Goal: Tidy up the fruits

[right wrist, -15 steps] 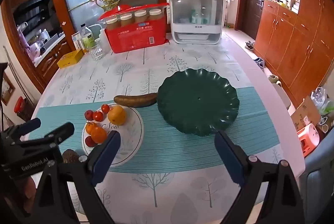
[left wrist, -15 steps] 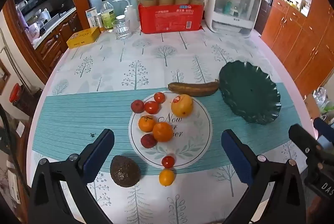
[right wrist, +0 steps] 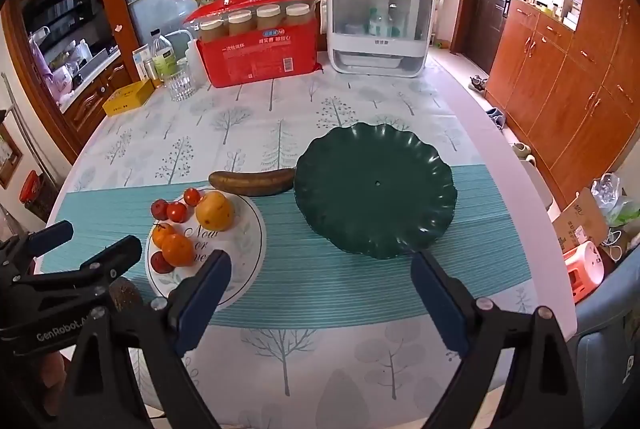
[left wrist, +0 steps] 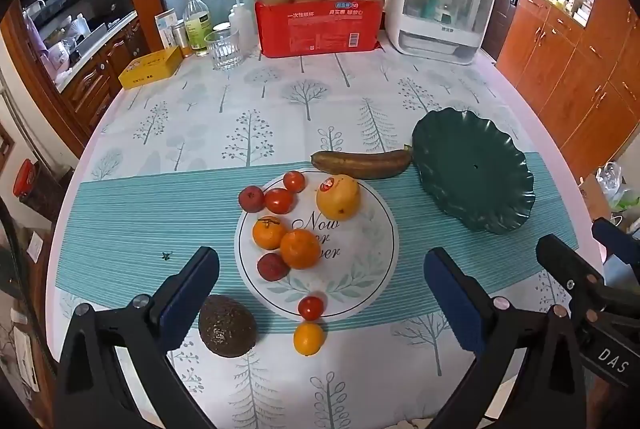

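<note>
- Left wrist view: fruit clustered on and around white printed plate (left wrist: 360,269), mid-table on the teal striped band of the tablecloth (left wrist: 140,213).
- On the plate: big yellow-orange citrus with sticker (left wrist: 338,197), two mandarins (left wrist: 300,249) touching each other, a dark red fruit (left wrist: 273,267) just beside them, two cherry tomatoes (left wrist: 279,200) at the far-left rim.
- One more small red fruit (left wrist: 251,198) sits just off that rim, on the cloth.
- Near rim: a cherry tomato (left wrist: 311,307) on the edge, a small orange (left wrist: 308,338) touching it from the cloth side.
- Avocado (left wrist: 227,325) on the cloth, near-left of the plate, just beside the left finger pad.
- Browned banana (left wrist: 362,163) lies past the plate's far edge, its tip touching the green scalloped dish (left wrist: 472,169).
- Green dish holds no fruit; sits right of the plate.
- Left gripper (left wrist: 320,297): fingers spread wide, nothing held, hanging over the plate's near edge.
- Right gripper (right wrist: 320,297): fingers released, wide apart, nothing between them, above the cloth near the green dish's near edge.
- Far edge of table: red cup package (left wrist: 318,25), white cabinet box (left wrist: 436,17), glass (left wrist: 224,49), bottle (left wrist: 197,25), yellow box (left wrist: 150,69).
</note>
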The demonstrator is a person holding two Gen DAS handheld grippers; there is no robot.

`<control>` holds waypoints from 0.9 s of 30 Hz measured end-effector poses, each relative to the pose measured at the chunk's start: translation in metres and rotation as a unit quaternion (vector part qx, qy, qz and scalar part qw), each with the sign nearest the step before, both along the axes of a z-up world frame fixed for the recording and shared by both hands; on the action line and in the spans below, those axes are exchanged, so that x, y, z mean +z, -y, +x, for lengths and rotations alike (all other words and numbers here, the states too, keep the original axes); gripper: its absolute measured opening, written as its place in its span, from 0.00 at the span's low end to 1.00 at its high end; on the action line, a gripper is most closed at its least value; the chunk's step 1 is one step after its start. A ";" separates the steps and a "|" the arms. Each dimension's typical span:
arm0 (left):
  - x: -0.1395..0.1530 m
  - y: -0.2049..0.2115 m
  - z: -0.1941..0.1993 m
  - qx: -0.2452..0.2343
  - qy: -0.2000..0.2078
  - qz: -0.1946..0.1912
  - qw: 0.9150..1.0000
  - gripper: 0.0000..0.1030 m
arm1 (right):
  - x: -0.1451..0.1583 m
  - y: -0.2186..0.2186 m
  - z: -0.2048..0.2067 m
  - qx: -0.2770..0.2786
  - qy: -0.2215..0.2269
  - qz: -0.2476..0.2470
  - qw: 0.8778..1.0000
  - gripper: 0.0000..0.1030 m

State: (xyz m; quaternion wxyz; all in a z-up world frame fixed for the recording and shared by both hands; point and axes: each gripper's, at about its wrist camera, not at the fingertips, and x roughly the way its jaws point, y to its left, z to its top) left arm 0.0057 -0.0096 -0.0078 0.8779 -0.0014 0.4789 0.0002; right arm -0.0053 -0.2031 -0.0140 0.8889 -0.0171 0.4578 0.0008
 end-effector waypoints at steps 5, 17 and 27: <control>0.000 0.000 0.003 0.004 0.000 -0.005 1.000 0.99 | -0.002 -0.005 0.003 0.009 -0.004 -0.004 1.000 0.89; -0.005 -0.003 0.005 0.000 -0.001 -0.007 1.000 0.99 | -0.006 -0.009 0.007 0.015 -0.013 -0.010 1.000 0.89; -0.010 -0.004 0.004 0.003 -0.004 -0.006 1.000 0.99 | -0.010 -0.010 0.008 0.015 -0.019 -0.008 1.000 0.89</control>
